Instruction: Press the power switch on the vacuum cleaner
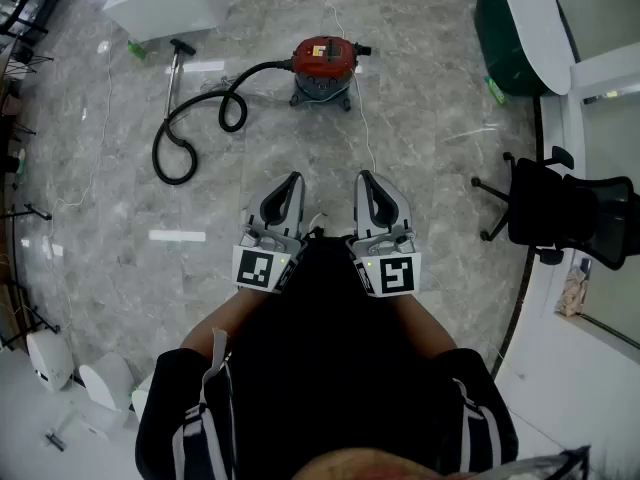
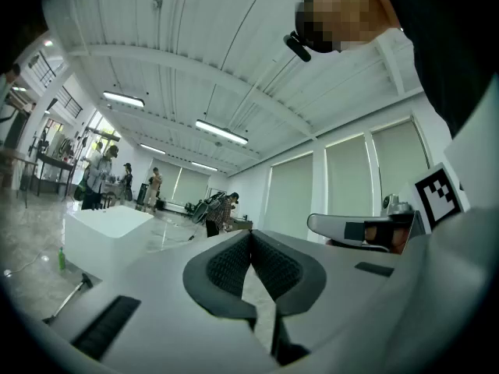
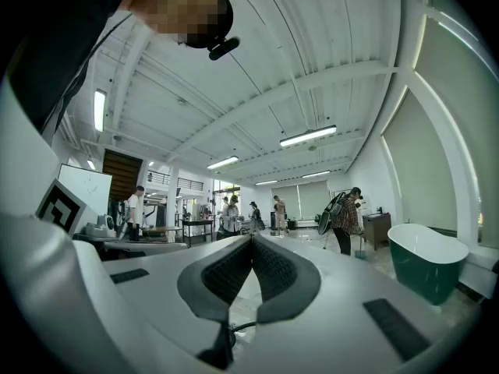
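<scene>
Head view: fingers pressed shut on left gripper and right gripper, both empty.
Each pair of fingers meets at the tips with nothing between. Grippers sit side by side before the person; the red vacuum cleaner stands well ahead on the marble floor, its black hose looping leftward.

Through my left gripper camera I see the two dark ribbed pads meeting at their tips, with nothing caught between them. Beyond them a white block stands on the glossy floor, a small green bottle near its left side. Several people stand far back under ceiling strip lights, and blinds cover the windows
</scene>
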Available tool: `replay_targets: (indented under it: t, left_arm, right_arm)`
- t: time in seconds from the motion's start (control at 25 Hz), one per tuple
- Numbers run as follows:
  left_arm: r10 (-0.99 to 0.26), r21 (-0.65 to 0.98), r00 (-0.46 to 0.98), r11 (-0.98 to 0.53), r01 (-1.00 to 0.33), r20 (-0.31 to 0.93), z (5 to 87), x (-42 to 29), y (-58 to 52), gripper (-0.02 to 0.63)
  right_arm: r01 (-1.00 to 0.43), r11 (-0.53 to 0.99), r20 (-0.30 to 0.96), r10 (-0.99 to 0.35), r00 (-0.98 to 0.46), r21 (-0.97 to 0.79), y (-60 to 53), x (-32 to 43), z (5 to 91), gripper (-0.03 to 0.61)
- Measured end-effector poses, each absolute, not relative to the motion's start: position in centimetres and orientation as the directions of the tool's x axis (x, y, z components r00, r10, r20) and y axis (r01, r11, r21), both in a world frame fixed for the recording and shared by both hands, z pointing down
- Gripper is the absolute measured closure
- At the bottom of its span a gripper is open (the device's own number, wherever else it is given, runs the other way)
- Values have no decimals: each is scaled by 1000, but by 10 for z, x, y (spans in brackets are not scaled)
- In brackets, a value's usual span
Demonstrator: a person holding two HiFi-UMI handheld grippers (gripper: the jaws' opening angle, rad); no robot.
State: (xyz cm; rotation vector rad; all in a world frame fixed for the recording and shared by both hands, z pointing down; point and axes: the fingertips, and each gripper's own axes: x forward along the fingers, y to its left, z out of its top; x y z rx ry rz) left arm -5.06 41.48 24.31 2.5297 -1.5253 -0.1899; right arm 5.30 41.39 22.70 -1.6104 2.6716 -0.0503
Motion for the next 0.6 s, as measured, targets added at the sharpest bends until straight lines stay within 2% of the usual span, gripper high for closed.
replay_targets:
  t: [0.28,0.6]
  left_arm:
    - [-897,203,442,-438,-876,-28,242,-54,412,594]
    - [-912,196,410,-405,-893,-19,243,-52,420,594]
  right_arm:
    - [-873,486,-37,-874,-484,-47,411,52,217,559]
    - [-871,484,2,-874,-486,-80,416,64,234,558]
